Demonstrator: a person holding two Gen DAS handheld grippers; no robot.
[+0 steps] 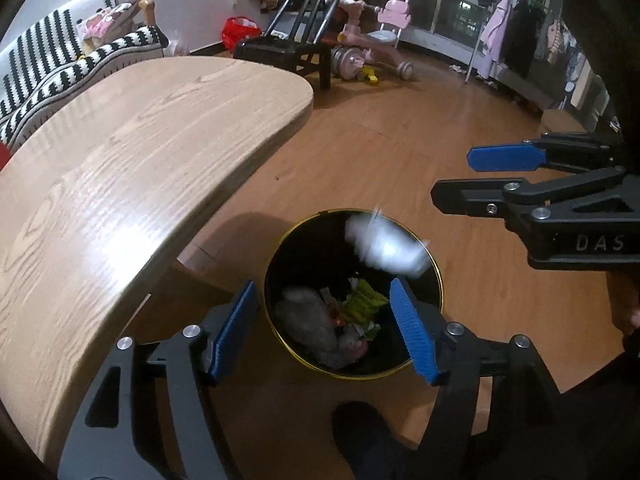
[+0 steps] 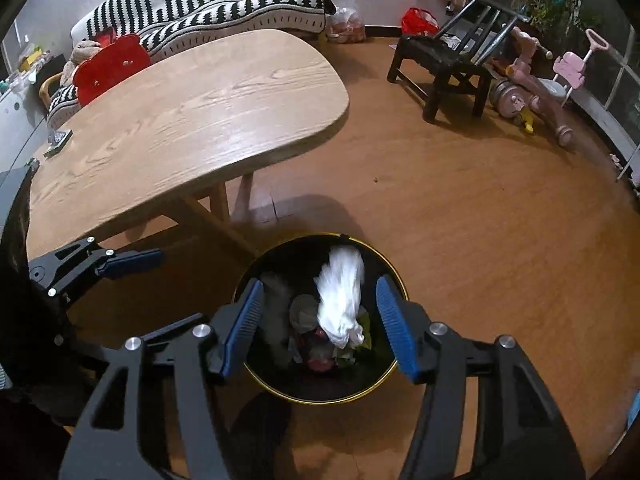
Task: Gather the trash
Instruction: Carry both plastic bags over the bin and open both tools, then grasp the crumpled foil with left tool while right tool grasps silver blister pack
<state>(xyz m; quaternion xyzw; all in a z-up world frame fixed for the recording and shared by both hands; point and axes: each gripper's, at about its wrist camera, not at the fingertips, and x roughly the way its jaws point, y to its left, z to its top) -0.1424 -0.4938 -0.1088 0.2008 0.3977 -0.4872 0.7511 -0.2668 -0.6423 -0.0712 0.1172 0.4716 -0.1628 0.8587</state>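
A black trash bin with a gold rim (image 1: 438, 280) (image 2: 394, 280) stands on the floor beside the table and holds mixed trash. A white crumpled tissue (image 1: 384, 246) (image 2: 340, 292), motion-blurred, is in the air over the bin mouth, touching neither gripper. My left gripper (image 1: 328, 330) is open and empty above the bin. My right gripper (image 2: 318, 322) is open and empty above the bin; it also shows in the left wrist view (image 1: 460, 178). The left gripper shows at the left of the right wrist view (image 2: 132, 260).
A light wooden table (image 1: 132, 152) (image 2: 188, 120) stands left of the bin. A striped sofa (image 2: 208, 4), a black chair (image 2: 444, 60), a pink tricycle (image 2: 536, 84) and a red bag (image 2: 418, 20) stand farther back. A small packet (image 2: 58, 142) lies on the table's far left.
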